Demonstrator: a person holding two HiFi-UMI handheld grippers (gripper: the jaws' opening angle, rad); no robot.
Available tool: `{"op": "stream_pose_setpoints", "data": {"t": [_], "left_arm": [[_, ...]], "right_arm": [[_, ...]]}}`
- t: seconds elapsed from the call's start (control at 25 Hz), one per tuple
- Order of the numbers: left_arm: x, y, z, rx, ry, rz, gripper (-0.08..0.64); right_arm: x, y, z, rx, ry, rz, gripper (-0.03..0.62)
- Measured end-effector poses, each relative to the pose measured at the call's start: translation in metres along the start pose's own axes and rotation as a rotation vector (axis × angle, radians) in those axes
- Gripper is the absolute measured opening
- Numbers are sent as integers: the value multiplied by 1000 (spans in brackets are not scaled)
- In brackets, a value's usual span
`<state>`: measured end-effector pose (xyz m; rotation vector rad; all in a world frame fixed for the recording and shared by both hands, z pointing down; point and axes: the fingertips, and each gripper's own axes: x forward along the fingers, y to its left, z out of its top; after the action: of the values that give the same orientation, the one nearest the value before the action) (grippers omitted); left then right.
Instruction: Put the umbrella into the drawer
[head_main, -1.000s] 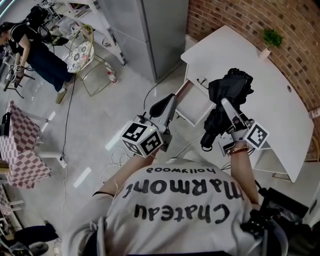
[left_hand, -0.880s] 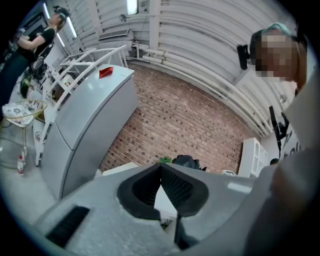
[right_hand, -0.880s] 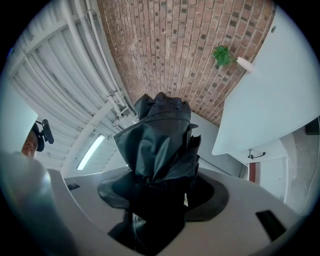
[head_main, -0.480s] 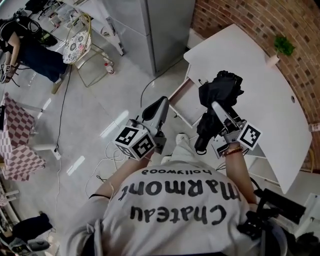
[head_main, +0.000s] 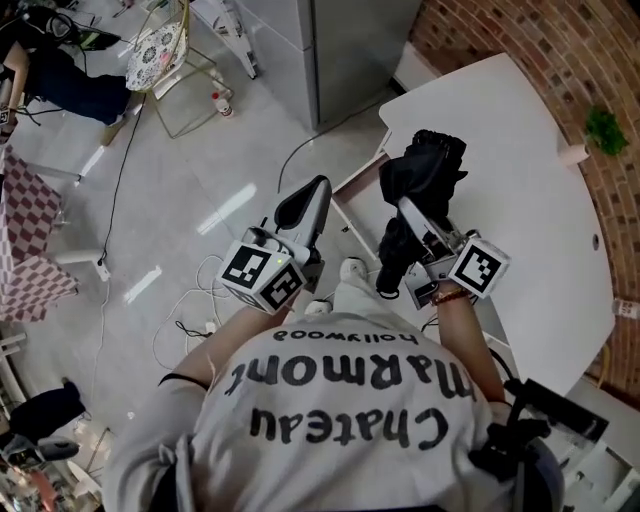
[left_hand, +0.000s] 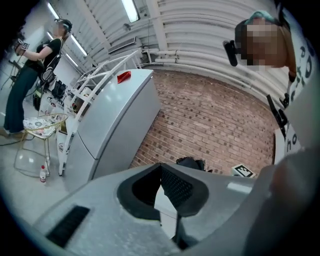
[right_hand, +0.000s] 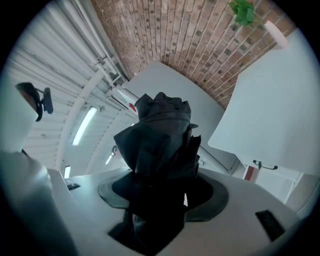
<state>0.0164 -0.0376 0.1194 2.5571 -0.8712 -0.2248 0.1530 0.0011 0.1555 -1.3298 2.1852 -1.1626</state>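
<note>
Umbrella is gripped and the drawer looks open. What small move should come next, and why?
Probably lower the right hand-held gripper toward the open drawer. Its jaws are clamped on the folded black umbrella, which is held up beside the white desk and is not yet inside the drawer. The left hand-held gripper holds nothing.
</note>
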Motion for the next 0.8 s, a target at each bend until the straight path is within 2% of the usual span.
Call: {"op": "stream_pose_setpoints", "data": {"t": [0.08, 0.16, 0.32, 0.4, 0.6, 0.8], "left_arm": [[12, 9, -11, 16, 23, 20, 15], [22, 18, -29, 3, 74, 35, 15], [44, 34, -76, -74, 186, 42, 15], [55, 42, -95, -85, 220, 53, 15], [67, 59, -133, -135, 266, 103, 15], [58, 84, -161, -183, 277, 193, 15]], "right_arm": [[9, -26, -8, -46, 65, -74, 252], [22, -41, -19, -86, 135, -109, 252], [46, -70, -49, -103, 262, -99, 252], [56, -88, -63, -113, 322, -107, 252], [73, -135, -90, -121, 443, -118, 252], [85, -174, -118, -142, 540, -153, 252]]}}
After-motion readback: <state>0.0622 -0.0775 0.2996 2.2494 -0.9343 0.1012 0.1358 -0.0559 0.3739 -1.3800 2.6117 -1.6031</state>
